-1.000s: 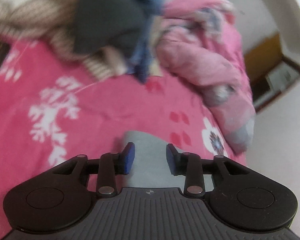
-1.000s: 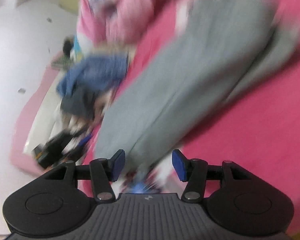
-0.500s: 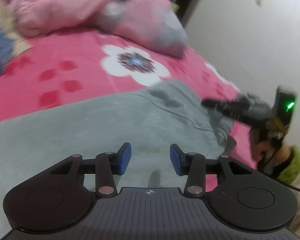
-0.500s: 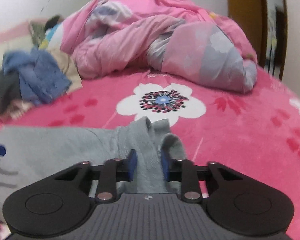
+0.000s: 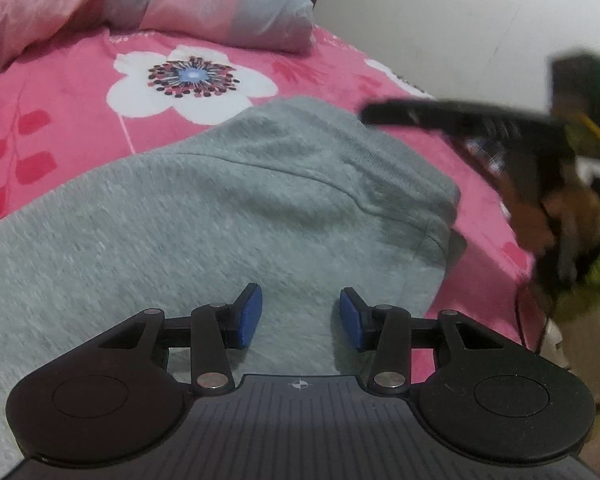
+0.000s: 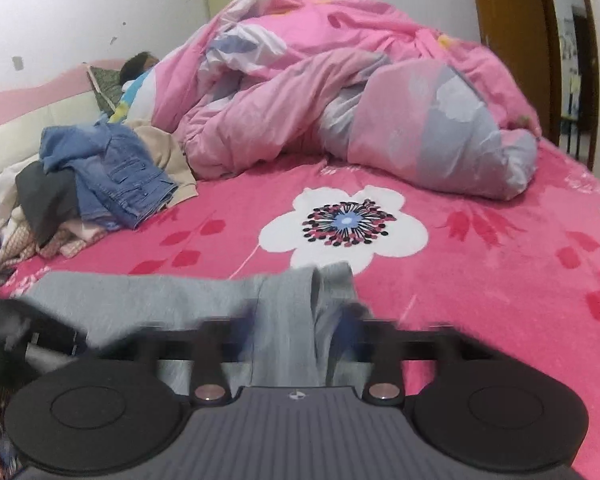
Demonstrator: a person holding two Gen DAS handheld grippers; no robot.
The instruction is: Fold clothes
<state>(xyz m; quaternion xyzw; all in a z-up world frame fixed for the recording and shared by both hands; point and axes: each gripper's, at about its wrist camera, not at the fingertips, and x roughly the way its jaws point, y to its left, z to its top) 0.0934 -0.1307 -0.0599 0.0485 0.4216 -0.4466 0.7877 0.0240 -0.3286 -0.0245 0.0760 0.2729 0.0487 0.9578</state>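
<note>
Two hand-held grippers over grey garment (image 5: pixel 228 216), spread on pink bed (image 6: pixel 480 280). Right hand-held gripper (image 6: pixel 296 328): half a second ago clenched on a fabric ridge, now opening, fold loose between jaws. Left hand-held gripper (image 5: pixel 300 316): half-parted, empty, above cloth.

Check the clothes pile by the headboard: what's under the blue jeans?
Under the blue jeans: a dark grey garment, beige fabric, and pale patterned pieces at the bottom. How many items, and the sheet below the pile, are covered.
</note>
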